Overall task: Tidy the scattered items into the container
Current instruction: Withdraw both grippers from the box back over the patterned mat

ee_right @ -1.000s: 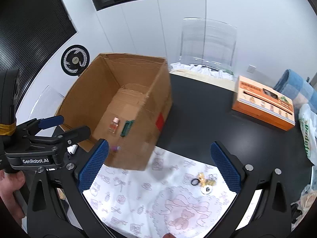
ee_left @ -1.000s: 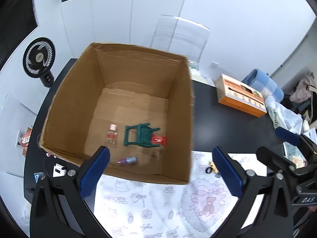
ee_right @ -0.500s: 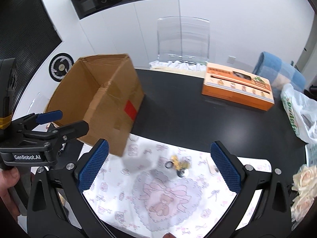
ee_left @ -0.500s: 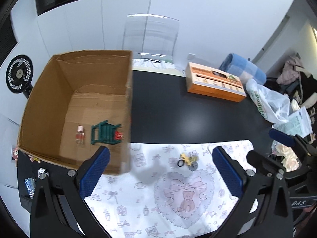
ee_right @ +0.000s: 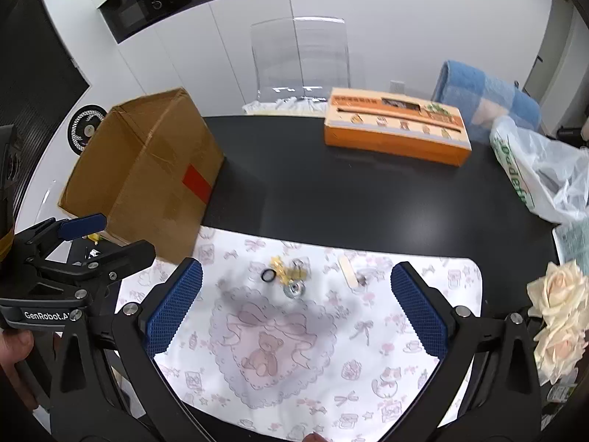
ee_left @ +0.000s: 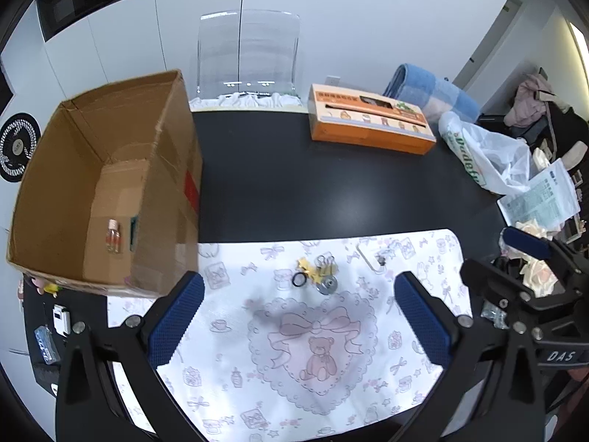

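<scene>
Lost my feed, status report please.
Left gripper open, right gripper open, both empty. Trinkets on mat, outside box. Path clear.

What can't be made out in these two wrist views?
- Cardboard box contents: right wrist view shows only its outer walls.
- Box floor in the left wrist view: its near wall hides all but a small bottle and a green sliver.
- Small items on the printed cloth: too small and blurred to identify, beyond a black ring.
- Bottle label: too small.
</scene>
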{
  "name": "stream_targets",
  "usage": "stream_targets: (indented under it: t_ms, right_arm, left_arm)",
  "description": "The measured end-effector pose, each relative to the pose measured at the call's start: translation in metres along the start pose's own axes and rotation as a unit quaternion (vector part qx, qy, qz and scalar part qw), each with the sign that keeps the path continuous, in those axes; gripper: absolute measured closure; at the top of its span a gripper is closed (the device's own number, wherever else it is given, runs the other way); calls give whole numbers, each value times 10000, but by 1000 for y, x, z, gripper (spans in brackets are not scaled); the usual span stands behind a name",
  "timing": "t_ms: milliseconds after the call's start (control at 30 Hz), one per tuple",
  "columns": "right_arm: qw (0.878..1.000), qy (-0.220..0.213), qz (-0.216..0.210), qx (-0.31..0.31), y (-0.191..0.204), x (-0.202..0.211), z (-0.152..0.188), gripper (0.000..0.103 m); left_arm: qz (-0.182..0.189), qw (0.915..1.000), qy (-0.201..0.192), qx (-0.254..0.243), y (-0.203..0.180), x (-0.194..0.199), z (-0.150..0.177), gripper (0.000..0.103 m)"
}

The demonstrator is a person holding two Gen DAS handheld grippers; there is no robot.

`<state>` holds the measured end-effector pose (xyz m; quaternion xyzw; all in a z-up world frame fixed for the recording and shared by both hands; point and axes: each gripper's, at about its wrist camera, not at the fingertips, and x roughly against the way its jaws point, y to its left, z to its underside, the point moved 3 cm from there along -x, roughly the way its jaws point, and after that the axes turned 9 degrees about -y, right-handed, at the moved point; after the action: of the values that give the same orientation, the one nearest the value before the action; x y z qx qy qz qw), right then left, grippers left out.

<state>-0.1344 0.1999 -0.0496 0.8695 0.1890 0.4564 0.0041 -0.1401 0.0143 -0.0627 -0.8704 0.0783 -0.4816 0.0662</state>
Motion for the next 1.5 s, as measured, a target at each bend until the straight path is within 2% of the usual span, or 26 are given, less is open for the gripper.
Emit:
stream_targets:
  t_ms: [233,733,1000,1233,1400,1500]
  right_arm:
    - [9998,124,111,-139,-28,-1,21,0]
    - [9967,625,276,-442,-69,-27,66,0]
    - [9960,779,284,-339,-76,-47,80,0]
    - [9954,901,217,-224,-77,-68,85,0]
    - [9937,1082,166,-229,-82,-89,85,7]
    - [9930,1156,162,-191,-84,-104,84,11]
  left_arm:
    - [224,9995,222,50,-20,-13,18,0]
    - [-66,9985,542,53,-14,-51,60,0]
    - [-134,9968,792,20,-15,-80,83,0]
    - [-134,9957,911,-15,-18,-103,86,0]
    - [-139,9950,992,7,-16,-116,85,1]
    - [-181,9943,1050,6,-14,-127,84,9]
